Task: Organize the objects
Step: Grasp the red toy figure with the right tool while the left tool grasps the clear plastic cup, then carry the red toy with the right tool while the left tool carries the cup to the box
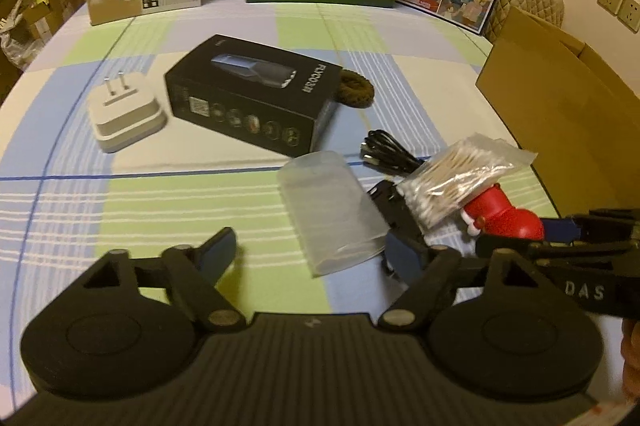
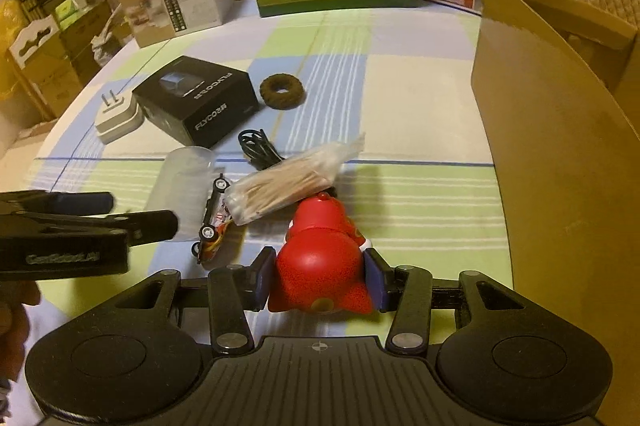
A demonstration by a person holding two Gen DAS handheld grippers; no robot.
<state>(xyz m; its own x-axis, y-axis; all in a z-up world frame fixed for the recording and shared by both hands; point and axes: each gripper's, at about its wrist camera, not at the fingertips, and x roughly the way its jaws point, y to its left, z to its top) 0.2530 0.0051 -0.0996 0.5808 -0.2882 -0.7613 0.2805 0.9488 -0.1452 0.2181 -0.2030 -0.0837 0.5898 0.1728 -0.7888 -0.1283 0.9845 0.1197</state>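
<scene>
The right gripper (image 2: pixel 320 278) has its pads pressed on both sides of a red toy figure (image 2: pixel 320 258) near the desk's (image 2: pixel 400 86) near edge, by the cardboard box (image 2: pixel 560 146). The left gripper (image 1: pixel 316 254) stands part open around a clear plastic cup (image 1: pixel 332 214), not gripping it

The shaver box (image 2: pixel 196 98) lies at table (image 2: pixel 400 98) centre; plug (image 2: pixel 116 118) at its nine o'clock, ring (image 2: pixel 282 91) at three, cable (image 2: pixel 256 148) at five, cardboard box (image 2: pixel 560 146) far at three.
</scene>
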